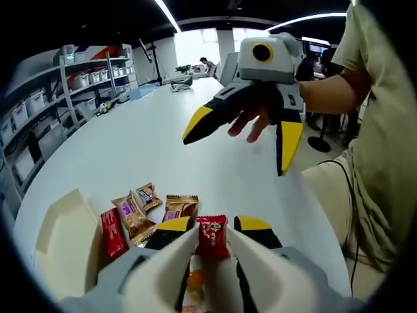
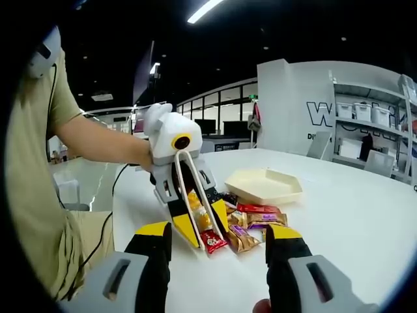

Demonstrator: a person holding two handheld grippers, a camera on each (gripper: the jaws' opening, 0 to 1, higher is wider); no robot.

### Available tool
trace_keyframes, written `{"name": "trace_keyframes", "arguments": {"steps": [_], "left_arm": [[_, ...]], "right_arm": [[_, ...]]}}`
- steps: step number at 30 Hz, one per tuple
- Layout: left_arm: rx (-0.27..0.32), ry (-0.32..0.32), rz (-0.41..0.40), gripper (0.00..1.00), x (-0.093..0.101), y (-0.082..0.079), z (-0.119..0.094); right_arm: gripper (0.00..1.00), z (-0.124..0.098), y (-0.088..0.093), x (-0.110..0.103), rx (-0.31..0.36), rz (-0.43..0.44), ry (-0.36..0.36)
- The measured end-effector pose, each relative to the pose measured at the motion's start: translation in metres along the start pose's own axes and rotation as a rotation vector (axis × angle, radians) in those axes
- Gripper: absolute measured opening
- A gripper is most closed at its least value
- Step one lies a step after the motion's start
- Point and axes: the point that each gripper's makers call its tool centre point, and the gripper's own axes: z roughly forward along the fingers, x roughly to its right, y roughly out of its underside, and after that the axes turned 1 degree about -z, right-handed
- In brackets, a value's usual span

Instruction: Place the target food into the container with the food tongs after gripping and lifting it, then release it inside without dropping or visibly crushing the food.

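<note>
Red snack packet [image 1: 212, 236] caught between the tips of white food tongs [image 1: 195, 261], low over the white table [image 1: 150, 143], at the near edge of a small heap of wrapped snacks [image 1: 140, 212]; same packet seen from the right gripper view [image 2: 213, 240], pinched at the tong tips just above the tabletop. Tongs carried inside the left gripper [image 1: 215, 225], its yellow-tipped jaws closed down onto the two tong arms, squeezing them together onto the packet. Cannot tell whether the packet has left the table or only rests against it. Something orange [image 1: 195, 282] visible further up between the tong arms, not identifiable. Right gripper [image 2: 218, 242] held well apart from the work, jaws spread wide with nothing between them; seen in the left gripper view hovering high above the far part of the table [image 1: 260, 143], a person's hand inside it. Cream hexagonal container [image 2: 264, 186] resting on the table just beyond the heap, nothing seen in the part of it showing; in the left gripper view it sits to the left of the snacks [image 1: 65, 228]. Judged progress: grip made, lift barely begun or about to begin. Left to do: raise the packet clear of the heap, carry it left over the container rim, lower, ease the squeeze to let it go inside. Packet flat and crinkly, likely to slip if the squeeze slackens early.
</note>
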Motion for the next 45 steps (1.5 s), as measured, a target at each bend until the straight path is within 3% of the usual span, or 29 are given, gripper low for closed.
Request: {"name": "trace_keyframes", "arguments": {"steps": [34, 45], "left_arm": [[0.025, -0.009, -0.036, 0.21, 0.001, -0.003, -0.005], [0.043, -0.017, -0.047, 0.21, -0.004, -0.007, -0.019]], "right_arm": [[0.56, -0.001, 0.001, -0.003, -0.003, 0.000, -0.001], [0.56, 0.000, -0.001, -0.003, 0.001, -0.001, -0.003]]}}
